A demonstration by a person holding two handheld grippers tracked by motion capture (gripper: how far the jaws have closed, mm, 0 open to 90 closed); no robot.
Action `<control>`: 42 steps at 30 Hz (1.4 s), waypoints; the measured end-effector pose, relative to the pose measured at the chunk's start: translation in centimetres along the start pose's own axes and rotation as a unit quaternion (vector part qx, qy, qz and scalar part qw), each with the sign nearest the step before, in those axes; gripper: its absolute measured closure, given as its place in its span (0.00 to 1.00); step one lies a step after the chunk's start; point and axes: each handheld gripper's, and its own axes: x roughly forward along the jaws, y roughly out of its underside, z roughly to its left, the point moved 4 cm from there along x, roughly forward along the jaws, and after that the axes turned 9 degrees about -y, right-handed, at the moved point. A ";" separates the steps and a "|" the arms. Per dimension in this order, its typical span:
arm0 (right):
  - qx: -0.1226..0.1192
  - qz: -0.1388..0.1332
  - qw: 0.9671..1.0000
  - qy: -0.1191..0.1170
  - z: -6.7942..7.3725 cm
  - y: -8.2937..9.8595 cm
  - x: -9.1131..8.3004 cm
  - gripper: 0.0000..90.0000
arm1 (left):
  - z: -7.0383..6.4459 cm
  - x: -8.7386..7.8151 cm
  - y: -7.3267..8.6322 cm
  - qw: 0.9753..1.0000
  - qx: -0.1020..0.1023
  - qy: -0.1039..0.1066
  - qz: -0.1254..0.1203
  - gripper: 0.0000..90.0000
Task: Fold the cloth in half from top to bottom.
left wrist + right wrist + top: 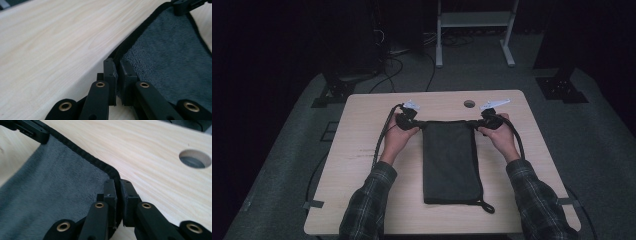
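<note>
1. The desk (362,200) has a pale wood-grain top with rounded corners and stands on grey carpet.
2. 1 round cable hole (469,103) is cut through the top near its far edge, right of centre.
3. A dark grey folded towel (449,165) with black edging lies flat on the desk, running lengthwise from the far half to near the front edge.
4. A small black loop (485,206) at the towel's near right corner rests on the wood.
</note>
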 end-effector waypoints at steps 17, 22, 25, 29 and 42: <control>-0.029 -0.045 0.997 -0.062 4.4 2.6 -4.0 0.92 | -3.6 -5.3 2.0 0.997 0.024 0.063 -0.027 0.95; -0.031 -0.042 0.996 -0.069 5.6 3.9 -4.6 0.92 | -5.0 -6.4 3.2 0.996 0.020 0.079 -0.030 0.95; -0.034 -0.037 0.996 -0.073 6.4 4.7 -5.0 0.92 | -5.7 -6.8 4.0 0.996 0.021 0.085 -0.026 0.95; -0.039 -0.032 0.995 -0.081 7.7 5.8 -5.5 0.92 | -6.5 -7.5 4.9 0.995 0.027 0.094 -0.023 0.95; -0.059 -0.020 0.993 -0.102 11.6 8.8 -7.5 0.92 | -9.8 -9.8 7.9 0.992 0.034 0.121 -0.012 0.95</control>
